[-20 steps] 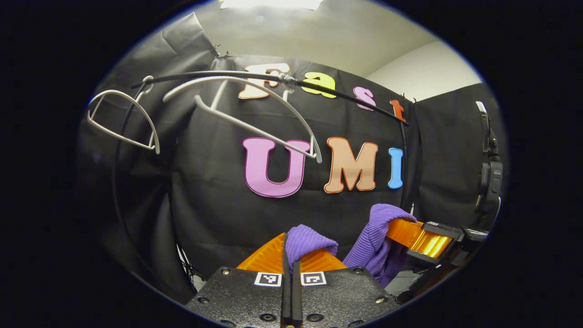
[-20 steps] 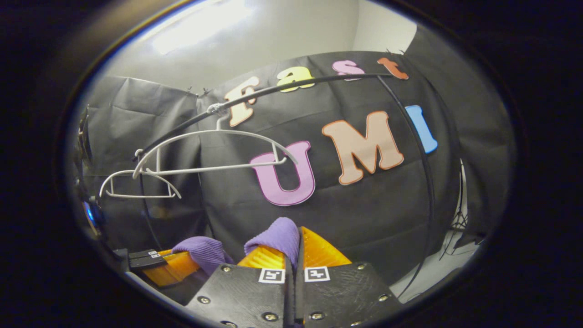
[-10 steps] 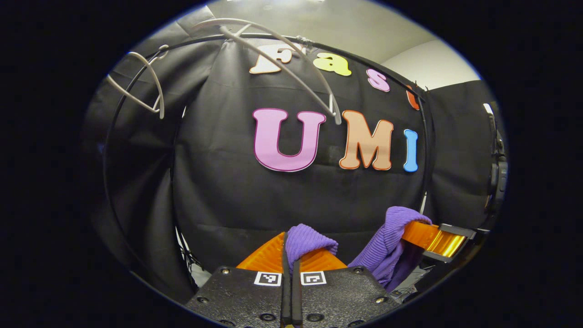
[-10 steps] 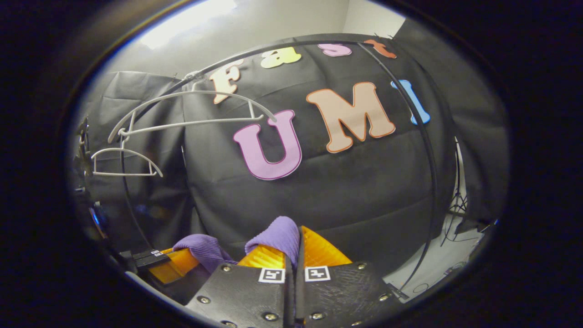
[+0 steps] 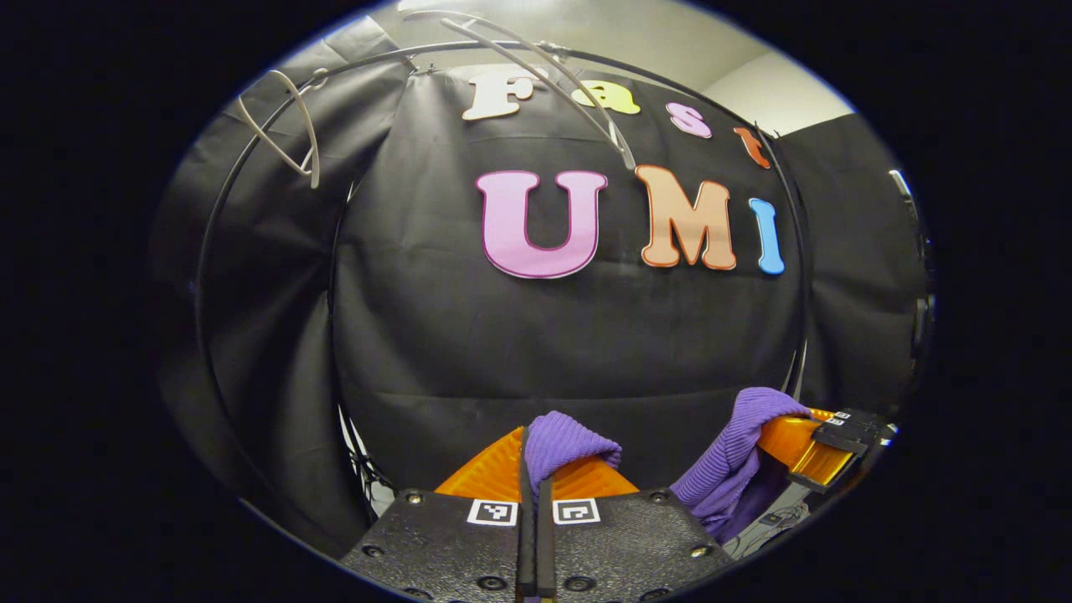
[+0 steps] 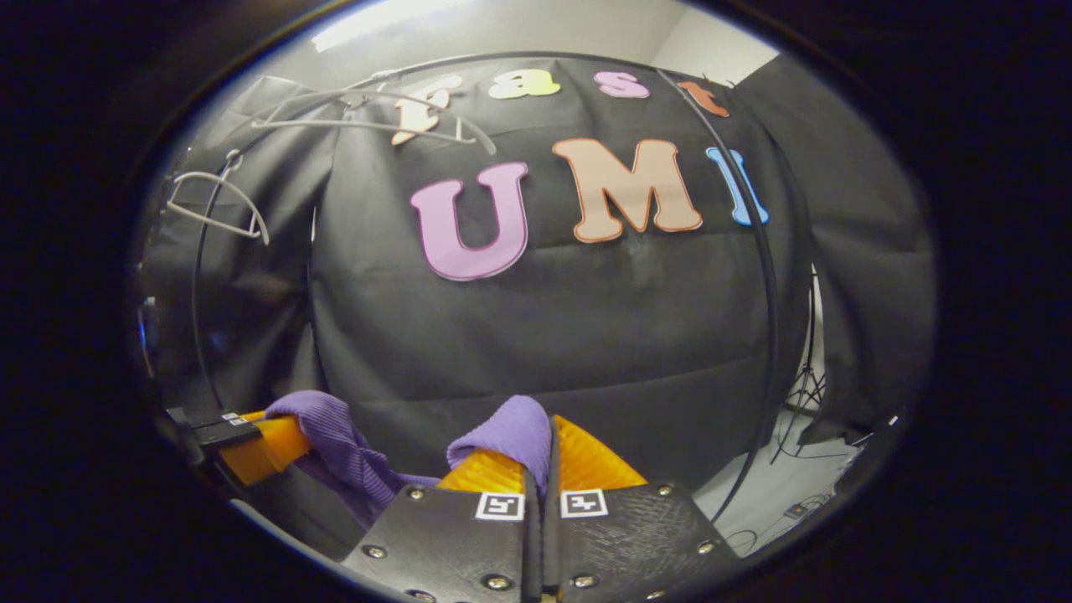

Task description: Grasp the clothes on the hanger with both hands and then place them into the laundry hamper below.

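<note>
Purple knit garment (image 5: 569, 440): pinched in left gripper (image 5: 536, 465) and right gripper (image 6: 540, 456), both clamped; white hangers (image 5: 289, 126) bare on rail (image 5: 670, 79) above.

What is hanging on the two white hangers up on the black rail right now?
Nothing: both white plastic hangers hang bare on the black metal rail. The purple knitted garment is off them, pinched by the left gripper and right gripper. Its lower part is out of sight.

A black rail (image 5: 670, 84) arches across the booth's top, carrying two bare white hangers (image 5: 289, 138), one at its left end.
</note>
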`<action>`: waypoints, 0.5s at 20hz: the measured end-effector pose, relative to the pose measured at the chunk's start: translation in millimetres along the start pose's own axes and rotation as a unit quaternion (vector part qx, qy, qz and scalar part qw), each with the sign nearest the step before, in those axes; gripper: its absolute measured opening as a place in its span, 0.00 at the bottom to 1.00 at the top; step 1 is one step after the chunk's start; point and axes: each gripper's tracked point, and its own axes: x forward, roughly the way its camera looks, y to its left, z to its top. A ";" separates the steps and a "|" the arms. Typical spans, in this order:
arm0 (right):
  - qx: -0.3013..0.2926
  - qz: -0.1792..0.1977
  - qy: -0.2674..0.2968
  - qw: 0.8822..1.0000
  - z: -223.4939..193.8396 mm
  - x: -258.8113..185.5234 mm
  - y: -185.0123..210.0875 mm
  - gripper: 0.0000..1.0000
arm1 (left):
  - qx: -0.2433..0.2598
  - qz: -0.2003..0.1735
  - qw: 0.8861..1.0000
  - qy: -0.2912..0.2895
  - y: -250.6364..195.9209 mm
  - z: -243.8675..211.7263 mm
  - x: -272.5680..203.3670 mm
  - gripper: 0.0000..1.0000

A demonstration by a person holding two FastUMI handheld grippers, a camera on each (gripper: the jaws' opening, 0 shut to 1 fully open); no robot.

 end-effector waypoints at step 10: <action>-0.029 -0.005 0.054 0.998 -64.2 4.1 1.4 0.04 | -0.013 0.021 0.998 0.059 13.6 -77.0 12.8 0.02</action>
